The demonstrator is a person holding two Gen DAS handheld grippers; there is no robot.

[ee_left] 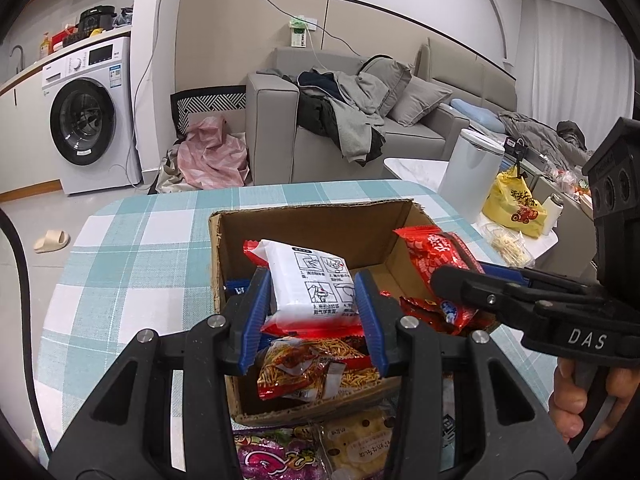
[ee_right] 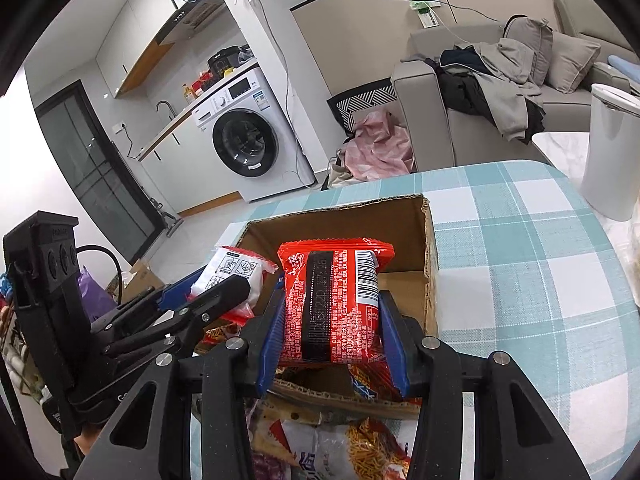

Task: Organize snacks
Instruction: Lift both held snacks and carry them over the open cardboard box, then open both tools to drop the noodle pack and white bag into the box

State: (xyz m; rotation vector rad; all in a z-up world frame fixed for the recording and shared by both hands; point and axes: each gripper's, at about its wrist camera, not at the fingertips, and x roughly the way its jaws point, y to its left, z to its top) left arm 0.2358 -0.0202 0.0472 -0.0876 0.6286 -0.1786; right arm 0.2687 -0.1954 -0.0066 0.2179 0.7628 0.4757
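An open cardboard box (ee_left: pixel 320 228) (ee_right: pixel 428 248) stands on the checked table. My left gripper (ee_left: pixel 314 320) is shut on a white snack packet with red ends (ee_left: pixel 310 284) and holds it over the box's near left part. My right gripper (ee_right: pixel 334 336) is shut on a red snack packet (ee_right: pixel 332 300) and holds it over the box; it shows at the right of the left wrist view (ee_left: pixel 448 280). A packet of orange sticks (ee_left: pixel 316 368) lies in the box under the left gripper.
A purple packet (ee_left: pixel 272 456) and a yellow biscuit packet (ee_left: pixel 360 444) lie on the teal checked tablecloth (ee_left: pixel 140 248) before the box. A white bin (ee_right: pixel 612 152) and a yellow bag (ee_left: pixel 516 204) stand at the right. A sofa and washing machine lie beyond.
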